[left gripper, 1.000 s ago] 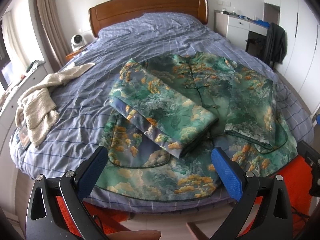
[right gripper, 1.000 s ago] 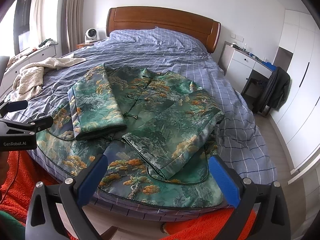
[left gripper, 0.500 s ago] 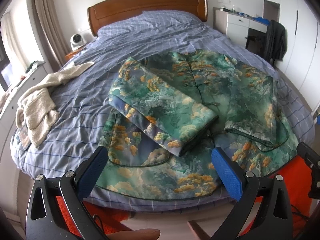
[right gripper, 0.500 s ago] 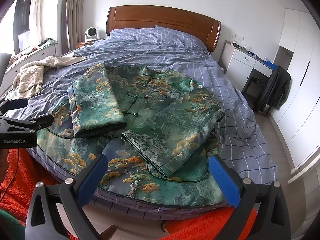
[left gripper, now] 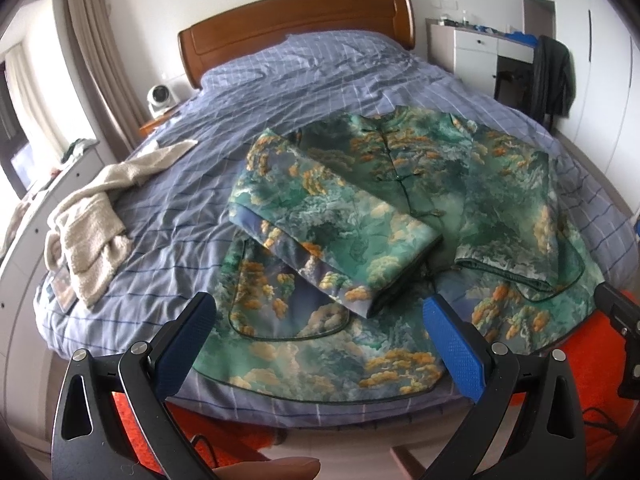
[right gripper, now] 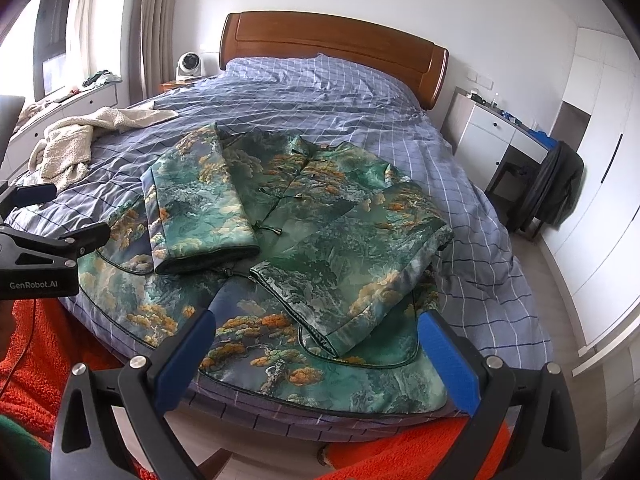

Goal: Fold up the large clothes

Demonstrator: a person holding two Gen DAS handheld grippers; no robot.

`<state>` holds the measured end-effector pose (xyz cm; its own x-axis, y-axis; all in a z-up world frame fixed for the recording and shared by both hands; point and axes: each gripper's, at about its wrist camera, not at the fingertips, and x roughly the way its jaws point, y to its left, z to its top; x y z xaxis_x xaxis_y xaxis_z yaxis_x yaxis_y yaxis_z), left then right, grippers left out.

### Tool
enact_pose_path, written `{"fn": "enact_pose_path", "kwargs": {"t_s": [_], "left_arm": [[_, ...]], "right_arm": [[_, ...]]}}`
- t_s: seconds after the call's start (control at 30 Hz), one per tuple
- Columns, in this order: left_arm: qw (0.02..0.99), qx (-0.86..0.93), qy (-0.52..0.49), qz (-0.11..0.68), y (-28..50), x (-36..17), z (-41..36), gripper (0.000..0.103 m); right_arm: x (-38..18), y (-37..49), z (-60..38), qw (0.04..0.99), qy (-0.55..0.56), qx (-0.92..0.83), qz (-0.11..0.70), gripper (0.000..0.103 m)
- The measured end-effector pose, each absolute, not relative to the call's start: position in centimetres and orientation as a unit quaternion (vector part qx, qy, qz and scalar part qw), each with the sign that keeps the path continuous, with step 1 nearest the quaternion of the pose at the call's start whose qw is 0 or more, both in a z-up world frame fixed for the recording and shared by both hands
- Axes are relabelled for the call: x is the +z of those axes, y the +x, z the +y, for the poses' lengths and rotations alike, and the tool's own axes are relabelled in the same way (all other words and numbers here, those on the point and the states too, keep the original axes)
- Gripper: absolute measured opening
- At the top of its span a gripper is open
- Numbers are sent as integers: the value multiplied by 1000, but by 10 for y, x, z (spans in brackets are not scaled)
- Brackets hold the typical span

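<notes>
Cream garment: a fleecy, crumpled piece at the left side of the bed, well apart from the jacket; whether it is a towel or a robe cannot be told.
Left gripper: blue-padded jaws spread wide and empty, hovering off the foot of the bed, over the jacket's lower hem without touching it.
Bed: covered by a blue checked sheet, with a wooden headboard at the far end.
Jacket: a green brocade jacket with orange and cream cloud pattern and knotted front buttons, lying face up across the near half of the bed, collar toward the headboard and hem at the foot edge.
Left sleeve: folded inward across the jacket's front, cuff pointing toward the hem.
Right sleeve: likewise folded inward over the body, beside the button line.
Right gripper: jaws also spread wide and holding nothing, hovering above the hem at the foot of the bed.
Desk: white, with drawers, right of the bed; a dark garment hangs on the chair beside it.
</notes>
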<state>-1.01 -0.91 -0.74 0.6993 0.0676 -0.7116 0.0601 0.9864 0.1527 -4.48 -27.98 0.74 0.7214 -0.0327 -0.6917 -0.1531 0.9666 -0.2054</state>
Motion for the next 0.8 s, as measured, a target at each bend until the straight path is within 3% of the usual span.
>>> {"fn": "enact_pose_path", "kwargs": {"t_s": [0.5, 0.8], "left_arm": [[915, -12, 64, 398, -7, -9, -1, 103], [901, -18, 36, 432, -12, -36, 23, 103]], "right_arm": [[2, -39, -287, 924, -172, 66, 334, 103], [-85, 47, -288, 844, -275, 194, 417, 101]]}}
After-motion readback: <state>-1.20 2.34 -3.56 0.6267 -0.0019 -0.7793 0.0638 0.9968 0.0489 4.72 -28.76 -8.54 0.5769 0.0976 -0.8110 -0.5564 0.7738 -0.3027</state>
